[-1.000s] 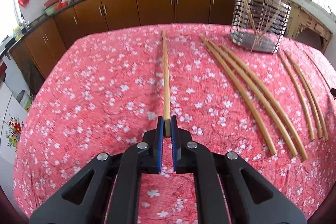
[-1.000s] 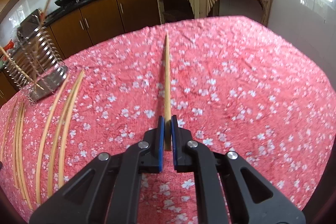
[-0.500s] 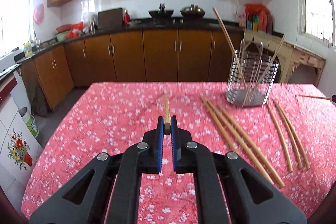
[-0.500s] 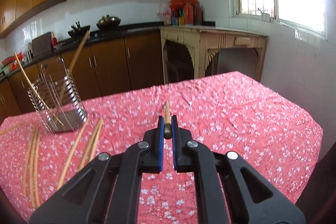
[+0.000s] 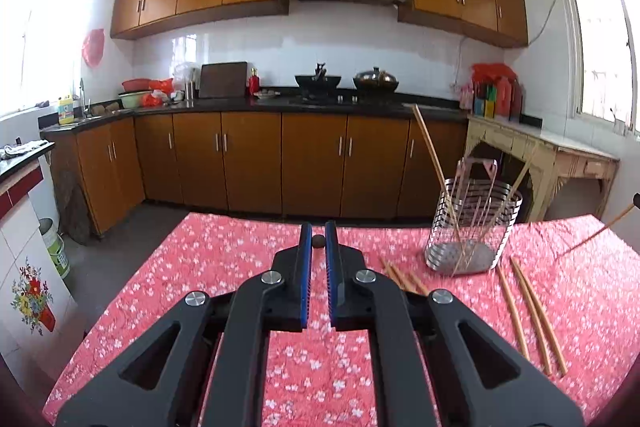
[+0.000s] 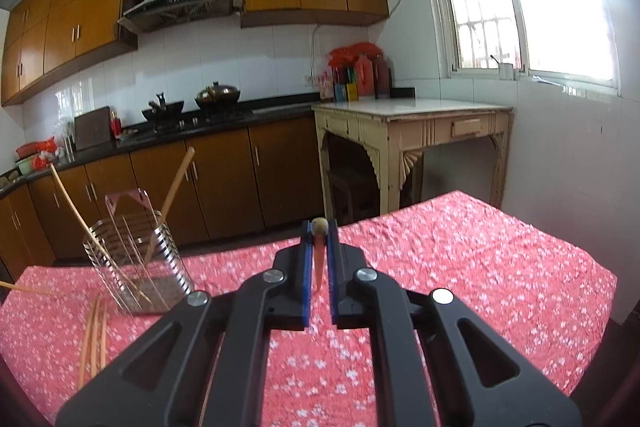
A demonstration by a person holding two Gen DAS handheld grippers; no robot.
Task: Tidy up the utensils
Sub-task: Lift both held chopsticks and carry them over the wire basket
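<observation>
My left gripper is shut on a wooden chopstick; I see it end-on between the blue pads, held above the table. My right gripper is shut on another wooden chopstick, also seen nearly end-on. A wire utensil holder with a few chopsticks leaning in it stands on the red floral tablecloth, right of the left gripper; in the right wrist view the holder is at the left. Several loose chopsticks lie on the cloth near the holder.
More loose chopsticks lie at the left in the right wrist view. The chopstick held by the other hand pokes in at the far right edge. Kitchen cabinets and a cream side table stand behind the table.
Both grippers have lifted and tilted up, each raising its chopstick off the cloth from lying flat to pointing straight ahead. The view now takes in the kitchen wall.
</observation>
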